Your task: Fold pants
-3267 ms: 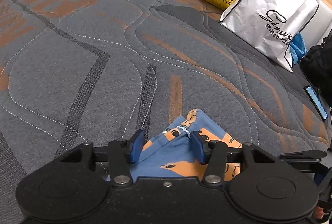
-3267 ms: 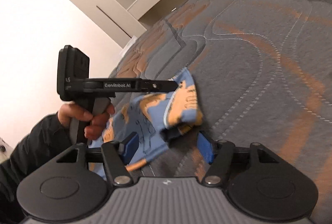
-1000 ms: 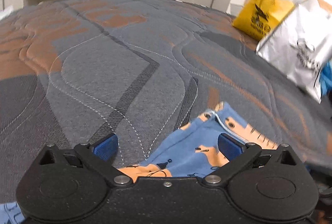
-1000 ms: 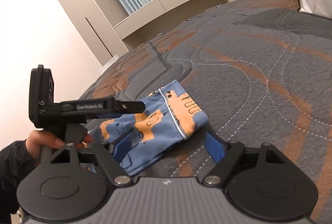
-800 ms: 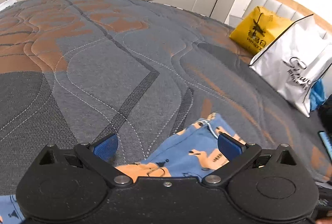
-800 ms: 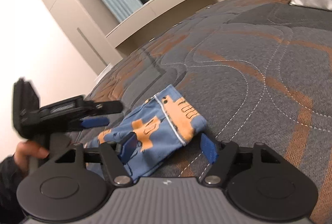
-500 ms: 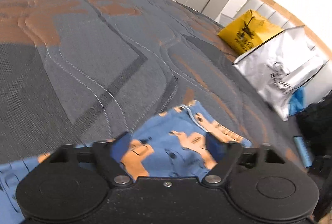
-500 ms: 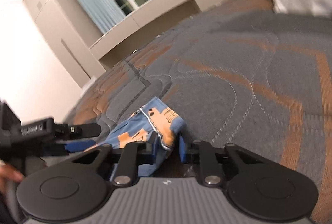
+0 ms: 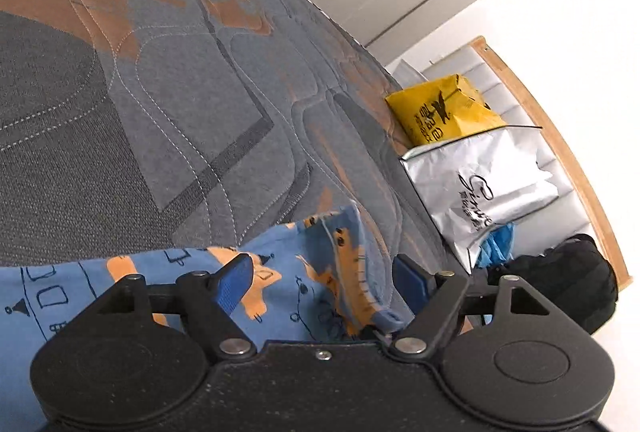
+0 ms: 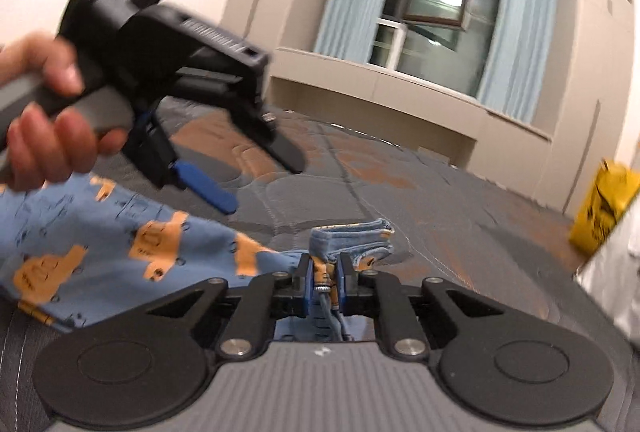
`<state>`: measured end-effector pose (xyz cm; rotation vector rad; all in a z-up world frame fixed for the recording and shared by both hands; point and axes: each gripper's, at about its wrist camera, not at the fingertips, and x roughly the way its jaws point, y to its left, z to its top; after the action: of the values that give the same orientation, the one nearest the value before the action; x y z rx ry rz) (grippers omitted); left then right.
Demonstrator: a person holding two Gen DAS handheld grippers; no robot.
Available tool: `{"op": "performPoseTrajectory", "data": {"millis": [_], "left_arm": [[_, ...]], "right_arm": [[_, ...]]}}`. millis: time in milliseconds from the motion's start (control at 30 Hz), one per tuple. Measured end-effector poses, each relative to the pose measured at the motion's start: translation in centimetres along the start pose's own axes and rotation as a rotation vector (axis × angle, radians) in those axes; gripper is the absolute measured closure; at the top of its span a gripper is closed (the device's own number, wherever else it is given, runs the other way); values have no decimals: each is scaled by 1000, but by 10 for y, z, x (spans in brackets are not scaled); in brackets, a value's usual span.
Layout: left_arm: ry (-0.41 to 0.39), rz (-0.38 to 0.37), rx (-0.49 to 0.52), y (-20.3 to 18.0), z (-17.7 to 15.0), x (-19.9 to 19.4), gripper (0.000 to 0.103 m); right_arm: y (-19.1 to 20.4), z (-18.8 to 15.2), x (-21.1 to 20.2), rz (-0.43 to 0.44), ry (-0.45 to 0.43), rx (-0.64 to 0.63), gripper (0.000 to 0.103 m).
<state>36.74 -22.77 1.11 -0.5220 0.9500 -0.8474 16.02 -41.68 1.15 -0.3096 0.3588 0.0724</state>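
Blue pants [image 9: 340,244] printed with orange vehicles lie partly lifted on the quilted grey and orange bed [image 9: 160,111]. My left gripper [image 9: 322,272] hangs over them, tilted, its jaws opening; cloth lies between the blue pads [image 9: 236,280] but they do not press it. In the right wrist view my right gripper [image 10: 323,272] is closing, its pads pinching a bunched fold of the pants [image 10: 120,232] near the waistband and drawstring. A hand [image 10: 40,119] holds the left gripper [image 10: 256,179] above the cloth at upper left.
At the headboard end of the bed stand a yellow bag [image 9: 440,111] and a silver-white shopping bag [image 9: 480,187], with a black bag [image 9: 560,280] beside them. A window [image 10: 432,3] and low cabinets lie beyond the bed's far edge.
My right gripper closed on the pants' edge, rolled and swung sideways with it. My left gripper narrowed, widened again, and rolled while moving over the cloth.
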Motion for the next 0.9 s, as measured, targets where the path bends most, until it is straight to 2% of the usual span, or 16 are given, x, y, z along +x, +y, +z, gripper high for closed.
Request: {"op": "performPoseTrajectory", "data": {"millis": [67, 167, 267, 333, 400, 467, 533, 600, 667, 700, 733, 767, 800, 833, 900], "left_arm": [[12, -8, 6, 0, 0, 3, 20], [33, -6, 9, 0, -1, 16, 20], [54, -21, 12, -3, 0, 32, 24], [70, -25, 12, -6, 1, 43, 31], [85, 4, 9, -8, 0, 54, 32], [90, 22, 9, -7, 0, 59, 46], [96, 49, 13, -6, -1, 63, 78], [103, 46, -1, -3, -2, 67, 85], [105, 56, -12, 0, -2, 70, 86], [105, 57, -13, 0, -3, 71, 86], [105, 55, -15, 0, -2, 71, 87], [105, 49, -16, 0, -2, 71, 87], [104, 39, -16, 0, -2, 71, 85], [102, 26, -17, 0, -1, 71, 82], [101, 15, -17, -2, -1, 73, 82]], "right_arm": [[14, 0, 1, 14, 4, -62, 91], [34, -1, 7, 5, 7, -141, 91], [46, -2, 12, -1, 15, -176, 91], [48, -5, 14, 4, 24, -192, 91], [51, -7, 16, 7, 31, -210, 91], [49, -8, 16, 14, 32, -221, 92], [51, -9, 17, 13, 32, -232, 91], [50, -11, 16, 5, 29, -240, 91], [48, -12, 14, 2, 28, -231, 89], [47, -13, 13, -2, 30, -224, 82], [44, -13, 12, -12, 30, -212, 69], [42, -12, 9, -21, 27, -198, 62], [39, -12, 6, -26, 25, -177, 50], [34, -13, 2, -29, 28, -156, 43], [27, -13, -1, -21, 36, -125, 41]]}}
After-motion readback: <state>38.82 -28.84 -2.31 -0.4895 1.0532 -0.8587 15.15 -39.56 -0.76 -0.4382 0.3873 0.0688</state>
